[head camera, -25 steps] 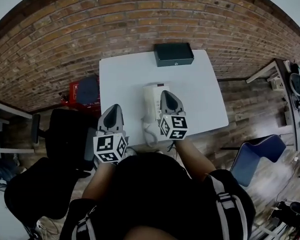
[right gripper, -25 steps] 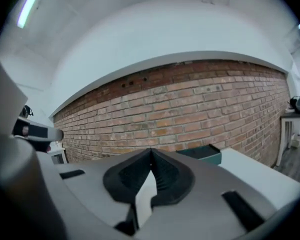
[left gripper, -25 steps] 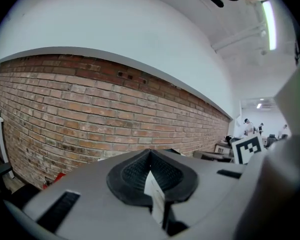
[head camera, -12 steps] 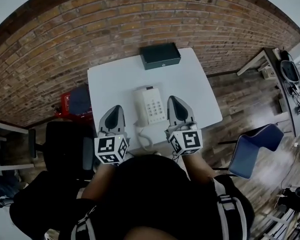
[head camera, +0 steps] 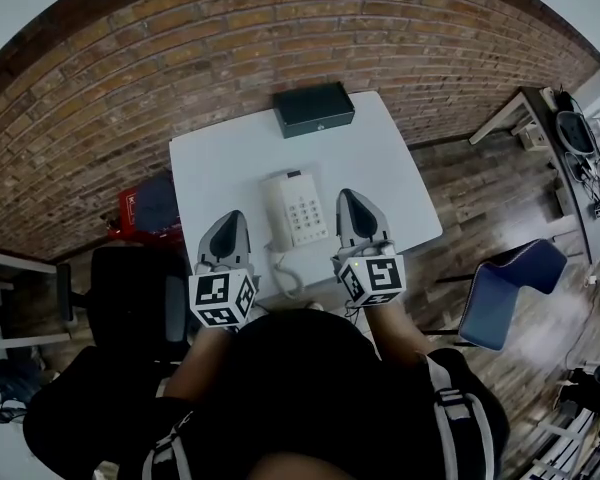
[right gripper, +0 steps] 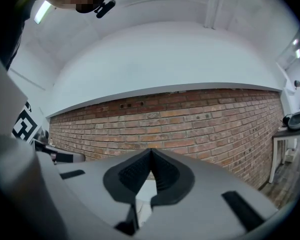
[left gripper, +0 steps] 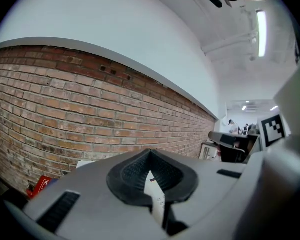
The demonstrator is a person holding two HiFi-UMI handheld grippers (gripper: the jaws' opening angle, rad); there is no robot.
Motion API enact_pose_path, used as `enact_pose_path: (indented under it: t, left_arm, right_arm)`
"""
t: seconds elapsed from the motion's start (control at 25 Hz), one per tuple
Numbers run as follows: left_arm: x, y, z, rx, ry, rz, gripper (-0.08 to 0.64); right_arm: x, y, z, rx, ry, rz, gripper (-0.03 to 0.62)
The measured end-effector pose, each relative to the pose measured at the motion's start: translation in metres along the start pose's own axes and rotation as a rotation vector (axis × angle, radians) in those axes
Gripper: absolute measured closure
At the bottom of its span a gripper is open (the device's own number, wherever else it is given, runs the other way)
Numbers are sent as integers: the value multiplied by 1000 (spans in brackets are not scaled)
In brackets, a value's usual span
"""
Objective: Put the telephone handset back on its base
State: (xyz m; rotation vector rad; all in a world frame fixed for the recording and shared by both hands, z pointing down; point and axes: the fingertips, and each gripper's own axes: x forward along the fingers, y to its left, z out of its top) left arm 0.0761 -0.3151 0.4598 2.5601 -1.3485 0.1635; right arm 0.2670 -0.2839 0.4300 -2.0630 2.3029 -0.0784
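A white telephone [head camera: 298,208] sits in the middle of the white table [head camera: 380,158]. Its handset [head camera: 277,213] lies along the left side of the base, beside the keypad. The coiled cord [head camera: 288,273] loops toward the table's front edge. My left gripper [head camera: 230,216] hovers left of the phone, shut and empty. To the phone's right, my right gripper [head camera: 348,196] is also shut with nothing in it. In the left gripper view the closed jaws [left gripper: 150,156] point at the brick wall, and a sliver of the phone shows below them. In the right gripper view the jaws [right gripper: 151,154] meet the same way.
A black box [head camera: 314,109] stands at the table's back edge against the brick wall [head camera: 180,58]. A red item [head camera: 140,203] and a black chair [head camera: 130,288] are left of the table. A blue chair [head camera: 505,303] is at the right, with a desk [head camera: 570,118] beyond it.
My right gripper has moved from over the phone to its right side, leaving the phone fully in view. The left gripper has barely moved.
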Motion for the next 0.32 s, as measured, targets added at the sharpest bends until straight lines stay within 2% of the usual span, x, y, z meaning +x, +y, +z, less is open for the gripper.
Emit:
enact_pose_path:
  t: [0.32]
  left_arm:
    - [-2, -3, -3, 0, 8, -1, 560]
  right_arm:
    - [-1, 5, -5, 10, 15, 18, 594]
